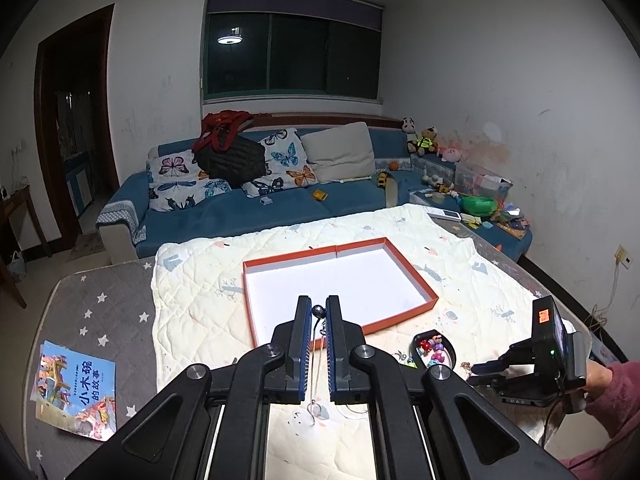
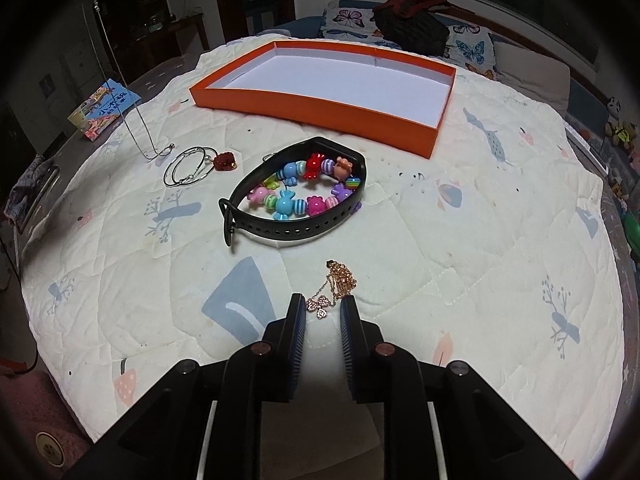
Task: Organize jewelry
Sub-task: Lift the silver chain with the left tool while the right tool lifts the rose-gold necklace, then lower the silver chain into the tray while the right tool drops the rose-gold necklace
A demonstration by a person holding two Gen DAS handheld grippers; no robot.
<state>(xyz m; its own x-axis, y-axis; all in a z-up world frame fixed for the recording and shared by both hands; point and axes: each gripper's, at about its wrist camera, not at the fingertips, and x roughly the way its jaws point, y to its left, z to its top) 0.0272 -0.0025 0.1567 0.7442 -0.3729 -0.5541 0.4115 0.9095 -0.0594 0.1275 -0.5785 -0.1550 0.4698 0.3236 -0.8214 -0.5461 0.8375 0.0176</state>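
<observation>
The left tongs [image 1: 318,312] hang above the table with their blue pads [image 1: 304,344] drawn narrow around a thin silver chain necklace [image 1: 316,360], pinching it near a small dark bead [image 1: 319,310] at their tips; the chain drops straight down between the fingers and its lower end trails onto the quilted cream blanket [image 1: 192,300] below. Just ahead of these tongs lies the shallow orange tray [image 1: 404,264] with a white floor, nothing visible inside it. To their left, well apart on the grey star-patterned cover [image 1: 92,312], rests a children's picture book [image 1: 76,390]. To their right the right tongs [image 1: 480,370] reach in low over the blanket. Seen from their own camera, the right tongs [image 2: 322,308] stand open, fingers parted on either side of the clover pendant of a rose-gold chain necklace [image 2: 338,280], which lies bunched on the blanket just ahead of the tips; whether the pads touch it cannot be told. Further ahead sits a black strap band [image 2: 288,232] curled into a loop, with a bracelet of coloured candy beads [image 2: 296,192] lying inside it. Ahead and to the left of that lie thin silver bangles [image 2: 188,168] touching a small red charm [image 2: 224,161]. Beyond everything, a blue sofa [image 1: 240,208] with butterfly cushions [image 1: 176,180] stands against the wall.
</observation>
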